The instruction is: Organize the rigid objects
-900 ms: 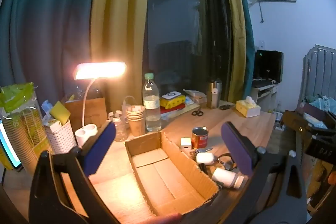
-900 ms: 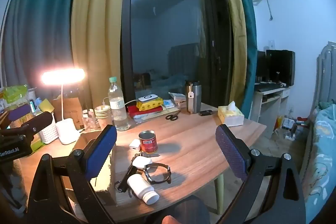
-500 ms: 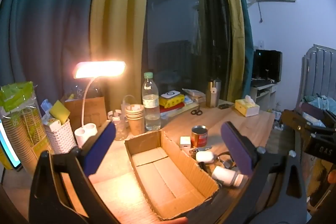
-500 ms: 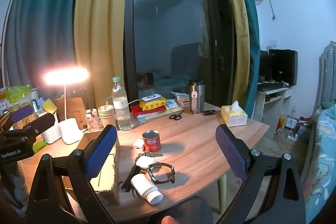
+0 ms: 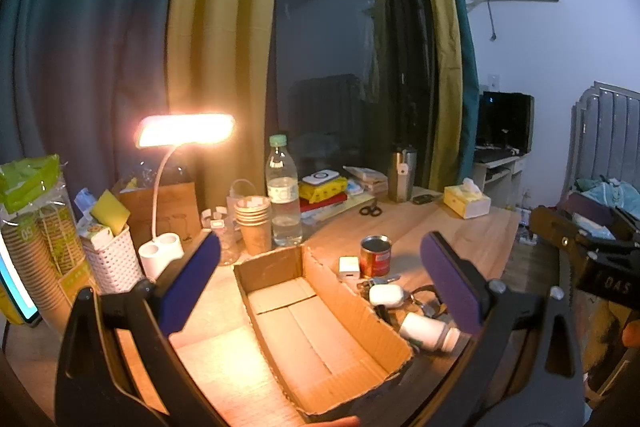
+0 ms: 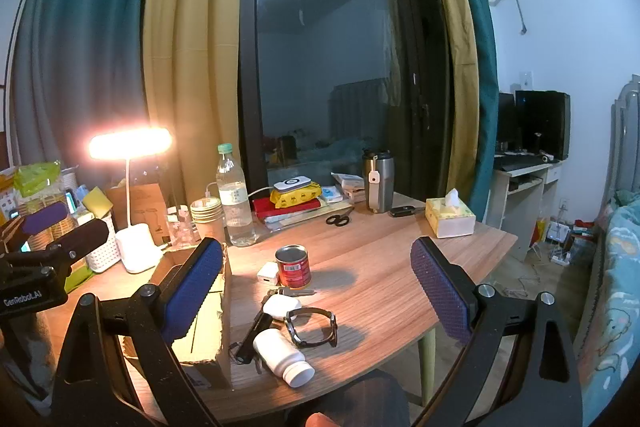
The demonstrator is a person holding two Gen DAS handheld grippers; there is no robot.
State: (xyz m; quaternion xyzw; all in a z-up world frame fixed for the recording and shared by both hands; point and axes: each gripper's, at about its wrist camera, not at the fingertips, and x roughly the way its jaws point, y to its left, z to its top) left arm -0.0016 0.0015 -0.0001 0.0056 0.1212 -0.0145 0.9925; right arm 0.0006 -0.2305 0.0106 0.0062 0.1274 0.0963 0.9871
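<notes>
Both grippers hang wide open and empty over the desk's near edge: our left gripper (image 5: 320,283) frames the cardboard box (image 5: 320,323), our right gripper (image 6: 316,291) frames the loose clutter, each tilted a little downward, neither touching anything. We judge the sorting not yet begun, since the box shows only its bare floor. Nearest us, just beside the box's right wall, a white pill bottle (image 6: 283,359) lies on its side, touching a black stick-like item we cannot identify; next to it sits a black watch (image 6: 312,327), then a white earbud case (image 6: 282,307) over some keys (image 6: 298,292). Farther back stand a white charger cube (image 6: 268,273) and a red tin can (image 6: 293,266), upright and side by side. All six remain on the wooden table (image 6: 400,267), still to be moved. Beyond them, a water bottle (image 6: 235,195), paper cups (image 6: 206,217) and a lit lamp (image 6: 130,143) crowd the window side.
</notes>
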